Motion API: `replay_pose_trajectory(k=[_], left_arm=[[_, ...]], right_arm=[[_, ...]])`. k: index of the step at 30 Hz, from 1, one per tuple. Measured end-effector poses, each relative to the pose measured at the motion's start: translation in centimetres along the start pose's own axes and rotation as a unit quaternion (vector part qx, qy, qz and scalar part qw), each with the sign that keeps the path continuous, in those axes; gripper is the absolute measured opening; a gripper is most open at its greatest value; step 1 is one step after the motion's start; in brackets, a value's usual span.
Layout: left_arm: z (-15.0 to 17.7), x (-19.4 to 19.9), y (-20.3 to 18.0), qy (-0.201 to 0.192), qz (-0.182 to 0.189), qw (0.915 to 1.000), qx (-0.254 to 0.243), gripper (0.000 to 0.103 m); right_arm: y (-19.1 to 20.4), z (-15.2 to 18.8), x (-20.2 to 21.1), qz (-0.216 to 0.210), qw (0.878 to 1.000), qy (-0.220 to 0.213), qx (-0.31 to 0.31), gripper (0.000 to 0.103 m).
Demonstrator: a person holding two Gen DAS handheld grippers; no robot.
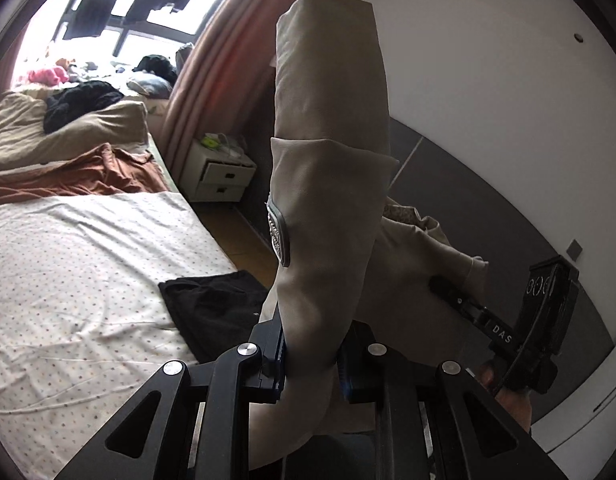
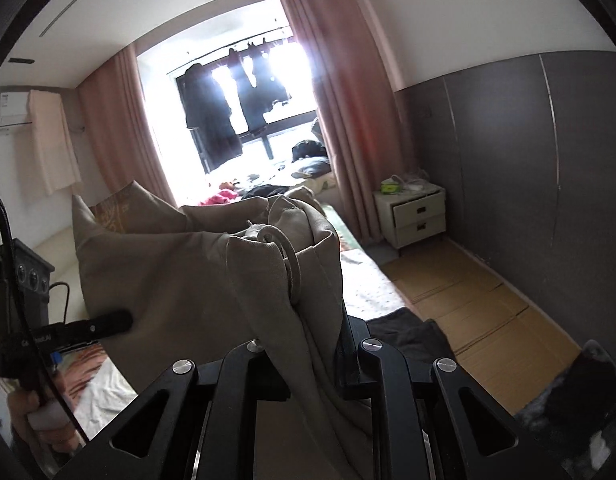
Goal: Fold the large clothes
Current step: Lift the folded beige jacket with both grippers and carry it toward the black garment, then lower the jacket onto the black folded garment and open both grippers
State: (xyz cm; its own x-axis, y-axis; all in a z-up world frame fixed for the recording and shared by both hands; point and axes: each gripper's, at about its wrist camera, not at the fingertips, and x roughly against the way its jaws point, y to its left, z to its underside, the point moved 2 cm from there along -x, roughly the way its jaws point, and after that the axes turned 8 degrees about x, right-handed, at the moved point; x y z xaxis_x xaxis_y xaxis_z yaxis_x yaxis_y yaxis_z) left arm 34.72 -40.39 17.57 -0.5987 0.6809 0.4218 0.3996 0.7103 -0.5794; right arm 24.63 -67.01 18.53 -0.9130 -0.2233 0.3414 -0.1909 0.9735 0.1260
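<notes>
A large beige garment (image 1: 331, 184) hangs in the air above the bed, held by both grippers. My left gripper (image 1: 309, 360) is shut on a bunched part of it that rises straight up in front of the camera, with a grey patch on its side. My right gripper (image 2: 311, 360) is shut on another bunched edge of the same beige garment (image 2: 180, 280), which spreads to the left. The right gripper also shows in the left wrist view (image 1: 455, 296), and the left gripper in the right wrist view (image 2: 108, 322), both closed on the cloth.
Below lies the bed with a white dotted sheet (image 1: 76, 280), a folded black garment (image 1: 216, 312) at its edge, a brown cloth (image 1: 88, 176) and beige pillows. A white bedside cabinet (image 2: 417, 214) stands by the pink curtain. A grey wall panel (image 2: 527, 168) runs along the wooden floor.
</notes>
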Motion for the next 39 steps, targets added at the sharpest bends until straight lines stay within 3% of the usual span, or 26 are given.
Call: replay_pose_trajectory(k=[8, 14, 23, 28, 39], left_arm=[[0.7, -5.8, -2.0, 0.058, 0.03, 0.9978, -0.006, 0.021], [0.0, -10.3, -1.1, 0.092, 0.042, 0.9948, -0.006, 0.021], [-3.8, -17.7, 4.7, 0.125, 0.038, 0.9908, 0.033, 0.021], [-5.4, -21.7, 9.8, 0.133, 0.021, 0.9889, 0.062, 0.021], [-5.3, -28.8, 21.5, 0.169, -0.036, 0.975, 0.14, 0.021]], right_arm=[[-4.1, 0.7, -0.3, 0.042, 0.999, -0.001, -0.024, 0.016], [-7.1, 0.4, -4.0, 0.056, 0.997, 0.021, -0.038, 0.015], [-10.7, 0.4, -12.6, 0.066, 0.993, 0.087, -0.047, 0.015], [-11.2, 0.6, -19.5, 0.066, 0.988, 0.137, -0.031, 0.015], [-12.0, 5.3, -33.2, 0.058, 0.97, 0.237, -0.016, 0.015]])
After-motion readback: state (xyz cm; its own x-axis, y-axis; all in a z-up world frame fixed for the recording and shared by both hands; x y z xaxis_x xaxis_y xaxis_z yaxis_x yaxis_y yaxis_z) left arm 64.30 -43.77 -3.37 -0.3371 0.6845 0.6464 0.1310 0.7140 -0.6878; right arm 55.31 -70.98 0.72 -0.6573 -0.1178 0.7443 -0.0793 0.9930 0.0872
